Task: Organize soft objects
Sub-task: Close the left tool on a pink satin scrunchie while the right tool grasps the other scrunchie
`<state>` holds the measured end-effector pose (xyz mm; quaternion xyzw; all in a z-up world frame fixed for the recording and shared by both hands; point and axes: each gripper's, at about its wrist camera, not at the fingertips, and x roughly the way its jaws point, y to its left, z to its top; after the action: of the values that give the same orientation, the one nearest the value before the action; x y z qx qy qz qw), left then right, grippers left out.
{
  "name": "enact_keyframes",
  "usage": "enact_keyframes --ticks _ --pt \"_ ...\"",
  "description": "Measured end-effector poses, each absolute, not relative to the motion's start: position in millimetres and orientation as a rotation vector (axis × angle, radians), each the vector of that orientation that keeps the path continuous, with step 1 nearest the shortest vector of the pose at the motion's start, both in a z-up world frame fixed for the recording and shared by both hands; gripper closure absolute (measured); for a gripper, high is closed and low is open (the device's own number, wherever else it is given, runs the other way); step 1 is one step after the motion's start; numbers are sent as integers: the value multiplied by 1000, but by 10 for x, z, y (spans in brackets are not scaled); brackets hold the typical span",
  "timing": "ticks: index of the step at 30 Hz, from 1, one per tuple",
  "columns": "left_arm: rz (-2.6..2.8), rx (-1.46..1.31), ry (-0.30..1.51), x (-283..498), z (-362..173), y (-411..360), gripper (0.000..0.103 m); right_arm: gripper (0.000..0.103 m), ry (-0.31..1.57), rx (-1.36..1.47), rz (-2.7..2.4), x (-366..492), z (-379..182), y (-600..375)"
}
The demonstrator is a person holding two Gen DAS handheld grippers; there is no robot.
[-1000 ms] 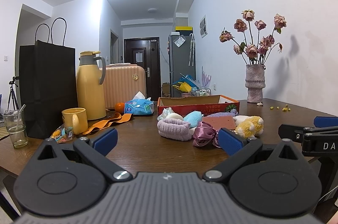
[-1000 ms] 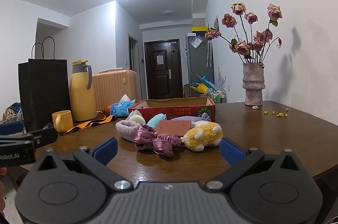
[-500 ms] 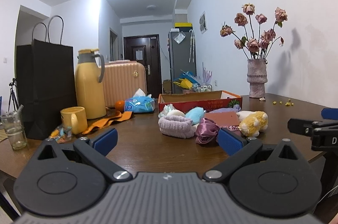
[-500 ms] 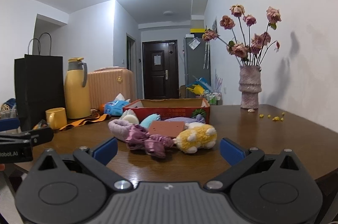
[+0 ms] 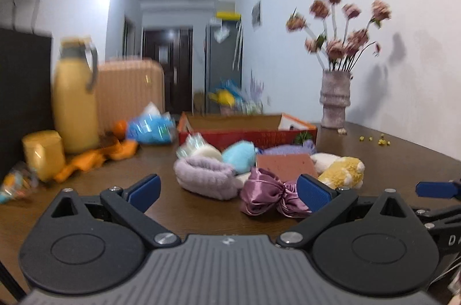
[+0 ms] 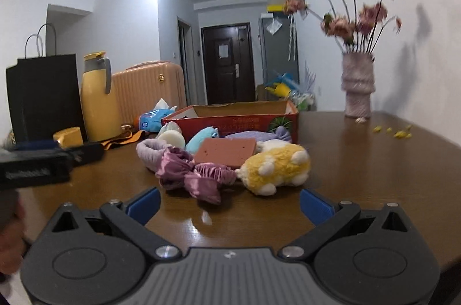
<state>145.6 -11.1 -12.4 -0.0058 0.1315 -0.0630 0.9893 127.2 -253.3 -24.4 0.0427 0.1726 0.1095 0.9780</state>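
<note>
Looking along both pairs of tongs, I judge the sorting has not begun: every soft item I can see lies on the brown wooden table [image 6: 360, 161], and as far as I can see into the red cardboard box [image 6: 230, 119] behind the heap, it holds nothing.

My left tongs [image 5: 227, 188] are spread wide and empty. Straight ahead of them, between the blue pads, lie the lilac fluffy headband [image 5: 206, 175] and, toward the right pad, the mauve satin scrunchie bow [image 5: 269, 194]. This view is smeared, so small detail is lost.

My right tongs [image 6: 230, 202] are also released and carry nothing. Just beyond them sits the same satin bow, with the yellow-and-white plush animal [image 6: 276, 165] touching it on the right. A terracotta flat sponge slab [image 6: 226, 151] rests on top of the heap behind those two. Farther back I make out a light-blue plush toy [image 6: 203, 138], a white round puff [image 6: 171, 139] and a pale purple cloth pouch [image 6: 253, 135], all close against the box front.

What remains, by my reckoning, is everything: each piece must be picked and placed, presumably into the box. The bow and the plush are nearest.
</note>
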Motion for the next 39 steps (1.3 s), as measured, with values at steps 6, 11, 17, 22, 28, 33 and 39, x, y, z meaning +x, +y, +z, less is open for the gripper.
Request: enact_keyframes --ticks 6,11,17,22,28,33,39 --pt "-203 -114 293 2088 -35 -120 29 21 422 169 252 1863 -218 -2533" --pt "-209 -164 438 2616 -148 -148 63 39 470 234 276 2263 -247 -2514" --pt "-292 -136 537 2543 -466 -104 73 42 474 224 288 2483 -328 -2464" --pt "-297 -116 545 2434 -457 -95 83 57 503 164 300 2562 -407 -2304" --pt "-305 -119 557 2348 -497 -93 84 90 535 188 331 2474 -525 -2297" --pt "-317 -131 572 2218 -508 -128 84 95 535 207 340 2266 -536 -2328" --pt "-315 -133 538 1948 -382 -158 96 96 483 196 362 1932 -395 -2318"
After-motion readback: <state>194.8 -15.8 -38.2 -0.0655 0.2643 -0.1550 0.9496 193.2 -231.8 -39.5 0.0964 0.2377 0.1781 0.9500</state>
